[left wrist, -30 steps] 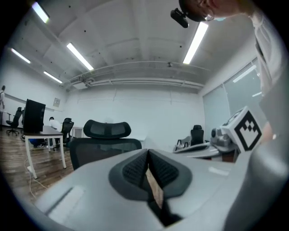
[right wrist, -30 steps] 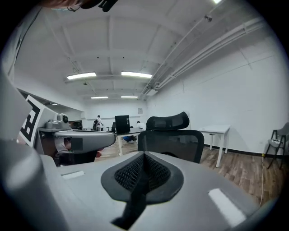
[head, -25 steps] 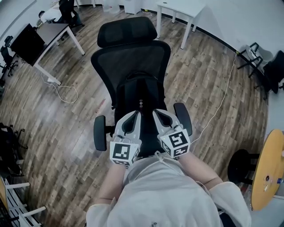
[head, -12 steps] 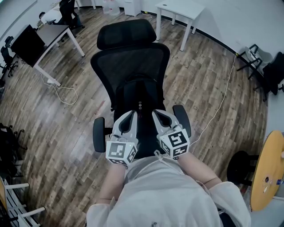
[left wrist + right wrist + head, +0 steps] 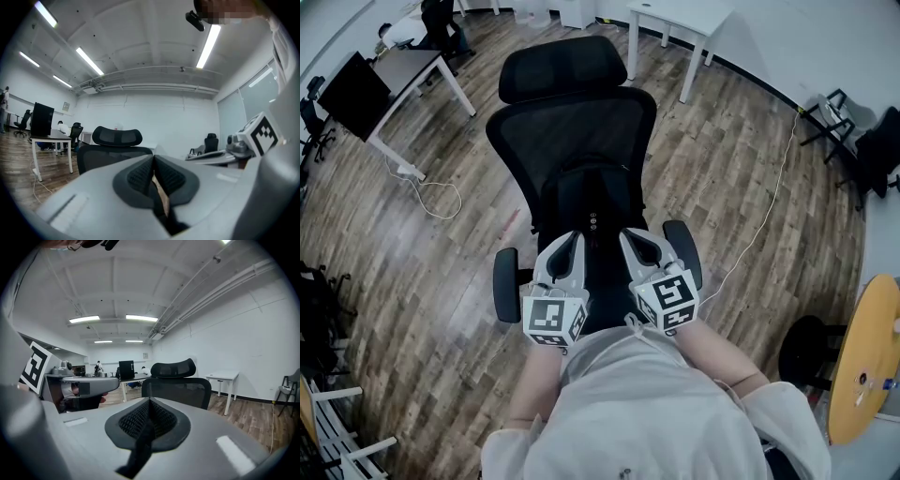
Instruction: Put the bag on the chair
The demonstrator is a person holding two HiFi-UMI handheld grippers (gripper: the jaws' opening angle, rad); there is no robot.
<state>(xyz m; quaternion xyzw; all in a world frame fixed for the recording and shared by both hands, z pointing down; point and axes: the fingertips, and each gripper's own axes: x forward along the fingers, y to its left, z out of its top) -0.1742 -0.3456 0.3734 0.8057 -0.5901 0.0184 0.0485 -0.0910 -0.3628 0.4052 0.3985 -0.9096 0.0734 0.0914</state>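
Little has changed since a second ago: left gripper (image 5: 569, 242) and right gripper (image 5: 631, 240) remain side by side over the seat. Each has its fingers pressed together on a dark strap (image 5: 140, 446) of the black bag (image 5: 595, 192). Beyond them, the bag rests on the chair (image 5: 572, 117) against the backrest.

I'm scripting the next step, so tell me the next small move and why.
Probably open both grippers. The bag already seems to sit on the chair seat against the backrest, while the left gripper and right gripper are each shut on a black strap, so letting go would finish it.
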